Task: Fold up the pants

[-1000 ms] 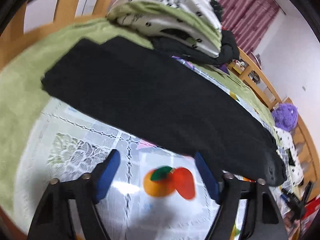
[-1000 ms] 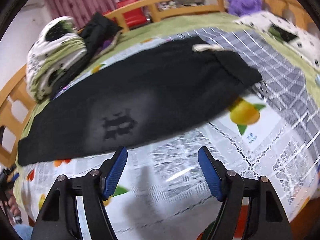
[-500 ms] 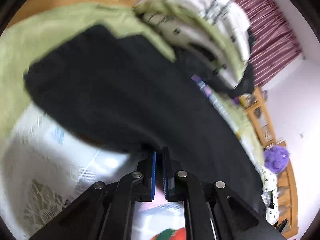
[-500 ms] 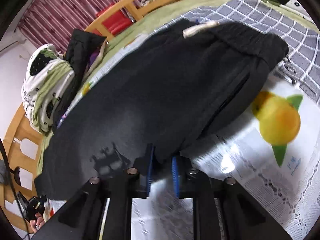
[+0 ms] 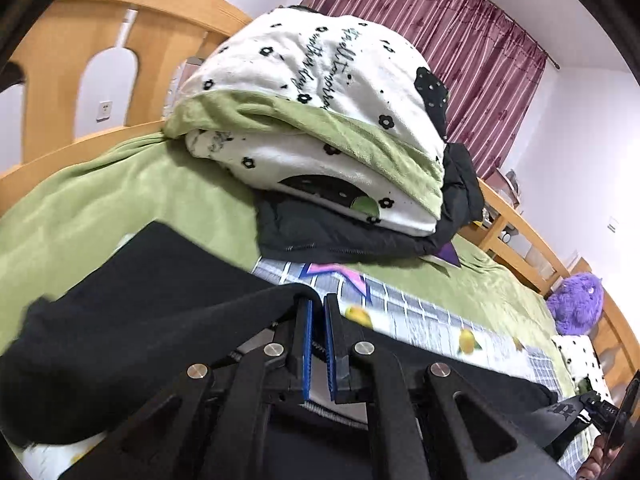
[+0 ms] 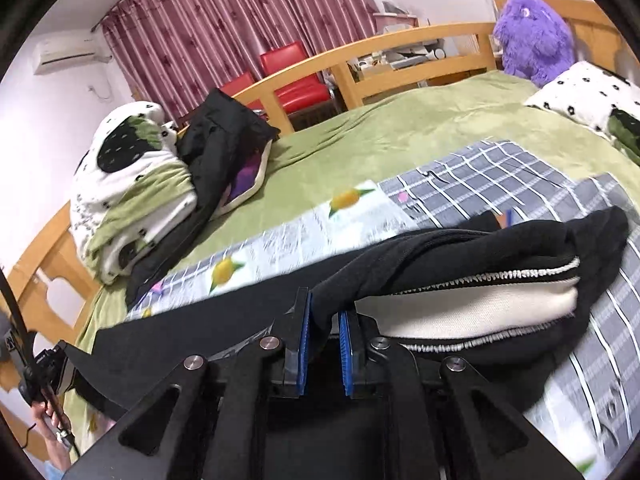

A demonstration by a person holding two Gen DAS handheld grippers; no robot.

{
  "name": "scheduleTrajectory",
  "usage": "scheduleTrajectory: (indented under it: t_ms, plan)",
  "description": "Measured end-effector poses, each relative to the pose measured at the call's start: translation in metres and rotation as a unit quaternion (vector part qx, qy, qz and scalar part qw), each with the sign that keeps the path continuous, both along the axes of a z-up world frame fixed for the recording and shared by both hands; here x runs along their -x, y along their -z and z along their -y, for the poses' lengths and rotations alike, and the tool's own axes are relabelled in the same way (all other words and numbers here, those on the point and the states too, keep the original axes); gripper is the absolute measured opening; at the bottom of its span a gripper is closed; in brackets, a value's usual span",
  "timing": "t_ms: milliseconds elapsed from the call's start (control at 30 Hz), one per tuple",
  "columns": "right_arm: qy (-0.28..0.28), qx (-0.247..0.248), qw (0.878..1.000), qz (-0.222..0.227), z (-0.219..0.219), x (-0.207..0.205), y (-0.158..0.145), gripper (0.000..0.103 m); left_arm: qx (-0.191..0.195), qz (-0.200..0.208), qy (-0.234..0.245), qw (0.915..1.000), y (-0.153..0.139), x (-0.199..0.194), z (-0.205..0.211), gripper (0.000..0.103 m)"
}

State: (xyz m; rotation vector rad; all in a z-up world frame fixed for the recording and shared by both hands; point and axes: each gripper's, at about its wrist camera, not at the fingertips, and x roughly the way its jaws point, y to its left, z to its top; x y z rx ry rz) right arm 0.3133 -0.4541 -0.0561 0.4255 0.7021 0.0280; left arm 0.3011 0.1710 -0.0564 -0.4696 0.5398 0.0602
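So the black pants (image 5: 140,320) are draped across the lower half of both frames, clamped at the hem by the left gripper (image 5: 318,320) and at the waistband by the right gripper (image 6: 325,320).

cursive script on white quilt (image 5: 320,76), not legible

Wooden bed frame (image 6: 412,46), green blanket (image 6: 400,136), maroon striped curtains (image 6: 224,24), two red chairs (image 6: 288,72), wall air conditioner (image 6: 72,54), pale walls
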Motion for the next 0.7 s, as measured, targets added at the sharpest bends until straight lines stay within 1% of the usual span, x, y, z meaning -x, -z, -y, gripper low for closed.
scheduleTrajectory:
  t_ms: [67,167,200,233,267,300,333,367,400,467,533,567,600,700]
  plan:
    - [0.007,0.002,1.0,-0.015,0.001,-0.031,0.01,0.013,-0.015,-0.013,-0.008,0.9998,0.005,-0.025,0.006,0.006]
    - [0.012,0.017,0.998,-0.052,-0.002,-0.068,0.033,0.014,-0.038,-0.048,-0.029,0.9977,0.016,-0.057,0.014,0.007]
    - [0.012,0.018,0.998,-0.065,-0.003,-0.076,0.04,0.016,-0.044,-0.065,-0.037,0.9963,0.02,-0.064,0.015,0.009]
    - [0.012,0.017,0.997,-0.079,-0.002,-0.079,0.046,0.018,-0.052,-0.086,-0.048,0.9938,0.024,-0.068,0.015,0.017]
    - [0.014,0.013,0.996,-0.091,-0.001,-0.08,0.05,0.02,-0.054,-0.1,-0.052,0.9922,0.026,-0.069,0.015,0.029]
    - [0.016,0.002,0.996,-0.092,-0.001,-0.077,0.052,0.029,-0.051,-0.106,-0.053,0.9917,0.027,-0.067,0.015,0.035]
    - [0.017,-0.004,0.996,-0.084,-0.001,-0.069,0.05,0.04,-0.048,-0.101,-0.054,0.9923,0.024,-0.059,0.015,0.049]
    - [0.018,-0.007,0.997,-0.077,-0.002,-0.059,0.049,0.045,-0.05,-0.093,-0.054,0.9929,0.022,-0.052,0.017,0.062]
    - [0.015,-0.007,0.998,-0.068,-0.004,-0.045,0.045,0.051,-0.057,-0.081,-0.051,0.9938,0.018,-0.038,0.019,0.065]
    - [0.005,0.002,0.998,-0.064,-0.011,-0.019,0.042,0.052,-0.069,-0.077,-0.043,0.9937,0.016,-0.017,0.023,0.066]
    - [-0.003,0.013,0.998,-0.06,-0.015,0.009,0.042,0.052,-0.068,-0.08,-0.025,0.9941,0.02,0.011,0.025,0.068]
    - [-0.005,0.018,0.998,-0.061,-0.017,0.023,0.043,0.052,-0.067,-0.089,-0.02,0.9935,0.027,0.028,0.025,0.069]
    - [-0.006,0.023,0.998,-0.065,-0.018,0.039,0.046,0.052,-0.071,-0.1,-0.016,0.9923,0.031,0.038,0.026,0.069]
    - [-0.016,0.024,0.997,-0.078,-0.018,0.082,0.055,0.052,-0.09,-0.128,-0.013,0.9876,0.051,0.07,0.022,0.069]
